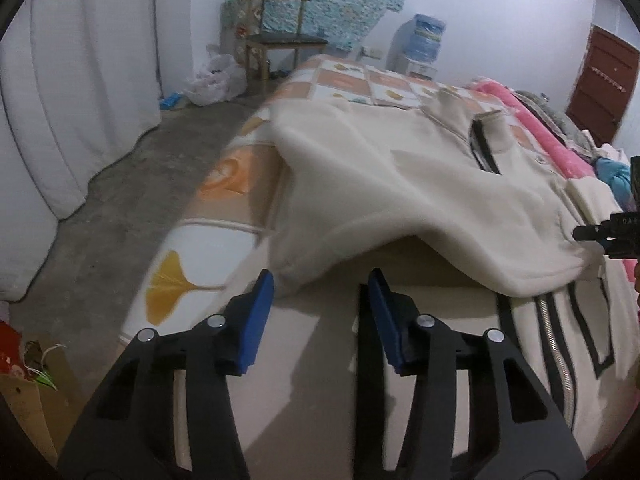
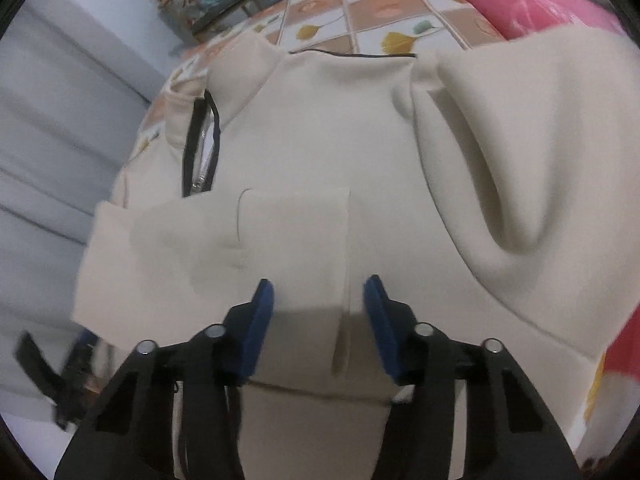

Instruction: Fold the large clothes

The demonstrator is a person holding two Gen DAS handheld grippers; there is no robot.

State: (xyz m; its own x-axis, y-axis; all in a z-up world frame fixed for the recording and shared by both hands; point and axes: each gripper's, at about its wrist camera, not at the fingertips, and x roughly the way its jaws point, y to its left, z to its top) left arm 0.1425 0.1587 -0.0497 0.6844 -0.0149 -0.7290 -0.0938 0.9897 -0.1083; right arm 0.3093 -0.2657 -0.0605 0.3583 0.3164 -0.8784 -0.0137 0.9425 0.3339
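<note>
A large cream jacket [image 1: 400,168] with black trim and a metal zipper [image 1: 556,352] lies spread on the bed. One cream part is folded over its body and sags ahead of my left gripper [image 1: 320,284]. That gripper hovers low over the jacket, its blue pads apart with nothing pressed between them. In the right wrist view the jacket [image 2: 320,128] fills the frame. My right gripper [image 2: 319,286] points down at a flat folded flap [image 2: 296,240]. The flap's edge lies under the gap, and the pads stand apart without touching it.
The bed sheet [image 1: 180,272] has a leaf-and-square pattern, and a pink blanket [image 1: 532,120] lies along its far side. The bare floor [image 1: 120,200] runs along the bed's left edge. Beyond stand a chair [image 1: 280,36], a plastic bag [image 1: 216,76] and a water dispenser [image 1: 426,34].
</note>
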